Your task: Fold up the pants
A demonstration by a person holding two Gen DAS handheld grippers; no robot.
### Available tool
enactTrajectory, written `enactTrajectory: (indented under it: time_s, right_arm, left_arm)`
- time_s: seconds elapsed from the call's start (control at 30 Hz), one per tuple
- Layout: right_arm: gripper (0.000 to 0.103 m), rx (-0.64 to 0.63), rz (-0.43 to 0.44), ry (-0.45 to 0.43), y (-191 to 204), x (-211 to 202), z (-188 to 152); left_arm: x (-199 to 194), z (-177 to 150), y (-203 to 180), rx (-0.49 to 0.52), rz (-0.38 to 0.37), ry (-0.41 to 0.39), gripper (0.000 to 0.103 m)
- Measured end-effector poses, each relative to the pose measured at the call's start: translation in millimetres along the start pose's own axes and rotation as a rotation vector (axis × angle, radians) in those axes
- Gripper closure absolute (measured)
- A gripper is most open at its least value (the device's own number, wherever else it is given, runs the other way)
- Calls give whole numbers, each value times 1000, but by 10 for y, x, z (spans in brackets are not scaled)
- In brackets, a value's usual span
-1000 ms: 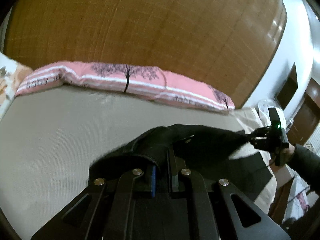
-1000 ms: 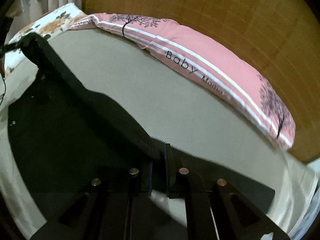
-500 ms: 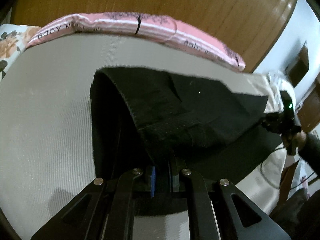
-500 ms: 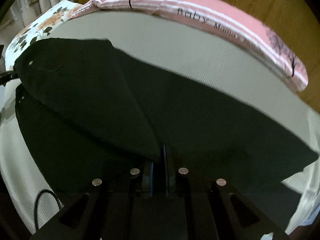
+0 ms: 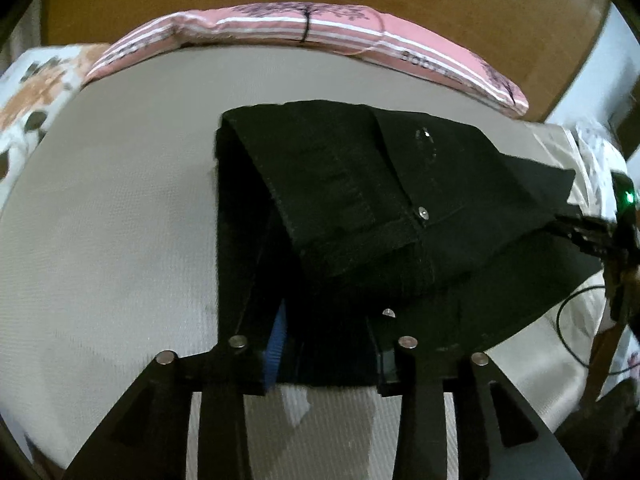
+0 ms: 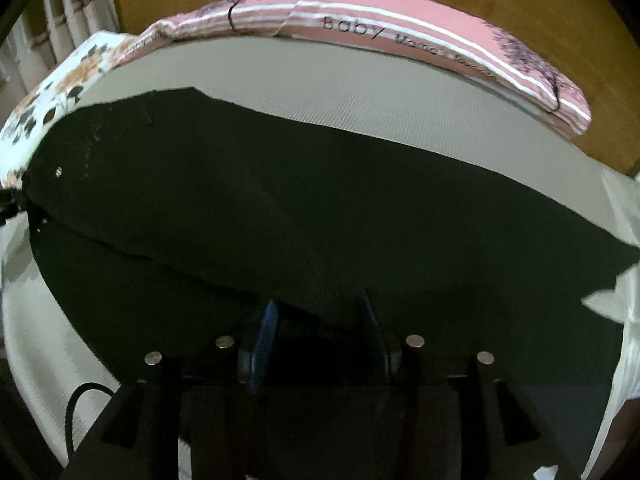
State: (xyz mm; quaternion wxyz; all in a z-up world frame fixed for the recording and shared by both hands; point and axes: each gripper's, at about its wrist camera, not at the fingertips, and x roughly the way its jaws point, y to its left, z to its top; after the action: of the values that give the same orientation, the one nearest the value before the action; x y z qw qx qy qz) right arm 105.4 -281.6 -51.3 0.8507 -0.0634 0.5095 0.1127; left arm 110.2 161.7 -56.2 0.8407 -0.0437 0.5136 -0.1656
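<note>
Black pants (image 5: 360, 184) lie folded on the bed (image 5: 120, 208), soft, limp denim; best taken by seam or waistband edges. Left gripper (image 5: 328, 344) and right gripper (image 6: 320, 332) jaws have just been opening, cloth lying loose between, unpinched.

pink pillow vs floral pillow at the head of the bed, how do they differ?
The pink pillow is striped, with tree prints and "Baby" lettering; the floral pillow is white with orange flowers. The pink pillow spans the headboard; the floral pillow sits at one corner. Both lie beyond the black pants.
</note>
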Motion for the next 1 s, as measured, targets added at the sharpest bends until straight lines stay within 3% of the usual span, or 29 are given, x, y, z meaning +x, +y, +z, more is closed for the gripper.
enactTrajectory:
  time_s: [0.17, 0.4, 0.6, 0.77, 0.83, 0.93, 1.0]
  right_arm:
    - [62, 136, 67, -45, -95, -174, -142]
    - [62, 326, 196, -92, -182, -243, -361]
    - [60, 451, 260, -107, -290, -203, -544]
    - [60, 596, 304, -108, -483, -80, -684]
    - [60, 674, 327, -117, -598, -33, -724]
    - [61, 752, 336, -145, -740, -13, -751]
    - [61, 785, 325, -162, -814, 4, -739]
  left_arm:
    - [-215, -117, 123, -183, -98, -27, 62]
    - [-190, -189, 109, -438, -343, -54, 62]
    - [90, -123, 91, -587, -364, -71, 62]
    - [200, -104, 72, -634, -351, -93, 62]
    - [203, -100, 61, -633, -347, -112, 80]
    - [160, -62, 62, -632, -334, -135, 89]
    - [93, -34, 69, -631, -328, -160, 89]
